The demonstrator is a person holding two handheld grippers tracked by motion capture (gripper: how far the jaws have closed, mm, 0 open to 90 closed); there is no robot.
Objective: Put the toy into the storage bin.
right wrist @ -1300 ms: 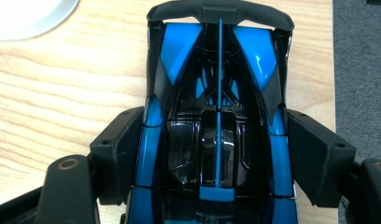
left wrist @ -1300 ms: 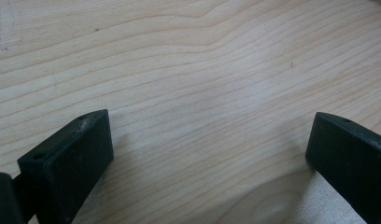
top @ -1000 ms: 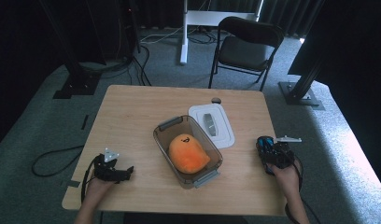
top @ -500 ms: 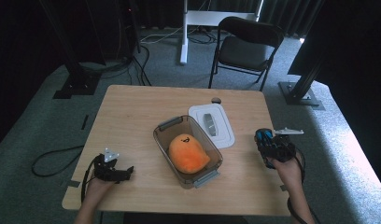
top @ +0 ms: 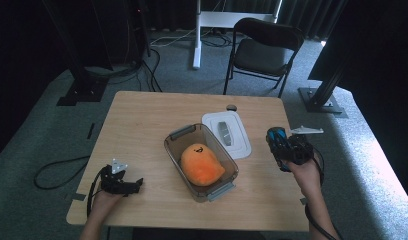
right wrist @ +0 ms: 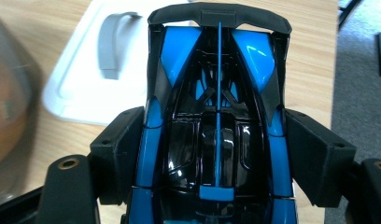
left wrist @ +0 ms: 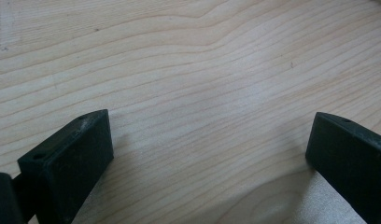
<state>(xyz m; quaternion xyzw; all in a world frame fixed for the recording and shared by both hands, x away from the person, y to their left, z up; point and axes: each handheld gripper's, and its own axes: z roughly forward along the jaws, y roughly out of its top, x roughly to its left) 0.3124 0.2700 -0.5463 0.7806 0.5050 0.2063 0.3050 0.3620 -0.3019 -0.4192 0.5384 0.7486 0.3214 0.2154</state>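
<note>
Dark studio, grey carpet, folding chair [top: 264, 50] behind wooden bench [top: 142, 120]. Clear bin [top: 202, 161] mid-bench, orange plush [top: 201, 164] inside; white lid [top: 227, 134] flat just beside bin, toward the chair. Left gripper [top: 137, 183] resting low at near-left bench corner, jaws wide apart, nothing between. Right gripper [top: 278, 147] lifted above right bench edge, jaws clamped on blue-and-black toy car [top: 278, 145]. High view: whole layout, car small and hard to read. Right gripper view: car [right wrist: 219, 121] close up, roof and spoiler, jaws pressing both flanks; lid handle [right wrist: 111, 44] and blurred bin wall [right wrist: 11, 116] beyond. Left gripper view: bare wood grain [left wrist: 202, 93] between both black jaws.
</note>
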